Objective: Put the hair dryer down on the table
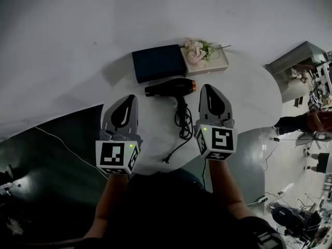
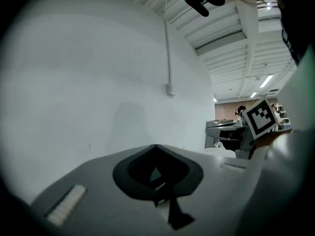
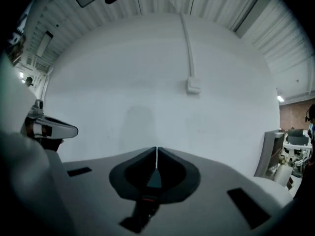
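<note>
Left tool (image 1: 132, 98), right tool (image 1: 208, 89) closed, empty; hair dryer (image 1: 171, 87) on table (image 1: 249, 95) between; navy box (image 1: 158, 62), flowers (image 1: 196, 50) behind.

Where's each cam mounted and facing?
Head view: on the person's head, steeply down at the hair dryer on the table; forearms, left gripper and right gripper show.
Left gripper view: on the left gripper, facing level along shut fingers at a white wall; right gripper's cube at right.
Right gripper view: on the right gripper, along shut fingers, same wall; left gripper at left.
Shared: the wall box, both gripper views.
</note>
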Action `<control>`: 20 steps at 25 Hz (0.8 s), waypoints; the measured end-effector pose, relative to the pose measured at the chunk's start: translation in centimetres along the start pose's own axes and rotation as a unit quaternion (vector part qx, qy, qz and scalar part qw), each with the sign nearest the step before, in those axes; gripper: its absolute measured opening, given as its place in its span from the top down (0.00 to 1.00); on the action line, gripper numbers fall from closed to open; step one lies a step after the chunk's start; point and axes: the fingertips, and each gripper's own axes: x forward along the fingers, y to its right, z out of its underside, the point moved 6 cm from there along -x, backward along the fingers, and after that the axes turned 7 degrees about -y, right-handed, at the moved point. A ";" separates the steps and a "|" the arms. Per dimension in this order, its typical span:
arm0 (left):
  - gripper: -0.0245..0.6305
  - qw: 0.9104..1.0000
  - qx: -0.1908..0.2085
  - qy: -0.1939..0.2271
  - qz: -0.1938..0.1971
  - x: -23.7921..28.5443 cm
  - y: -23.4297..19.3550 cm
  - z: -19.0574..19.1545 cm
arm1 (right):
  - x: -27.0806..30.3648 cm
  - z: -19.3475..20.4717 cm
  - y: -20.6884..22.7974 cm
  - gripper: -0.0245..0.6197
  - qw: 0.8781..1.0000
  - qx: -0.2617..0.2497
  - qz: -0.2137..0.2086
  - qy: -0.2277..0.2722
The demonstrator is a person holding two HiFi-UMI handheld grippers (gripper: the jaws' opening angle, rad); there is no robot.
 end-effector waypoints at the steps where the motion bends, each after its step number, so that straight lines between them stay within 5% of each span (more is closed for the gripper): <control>1: 0.95 1.000 0.004 0.015 -0.003 -0.5 0.0 -1.3 | -0.9 -1.4 0.0 0.93 1.000 -0.002 0.003 0.023; 10: 0.94 0.992 0.048 0.110 -0.026 -5.8 0.4 -11.8 | -7.4 -10.7 -0.2 0.94 0.990 -0.008 0.011 0.138; 20: 0.94 0.993 0.048 0.110 -0.017 -8.2 1.0 -12.4 | -9.5 -11.2 -1.9 0.94 0.991 -0.004 -0.013 0.134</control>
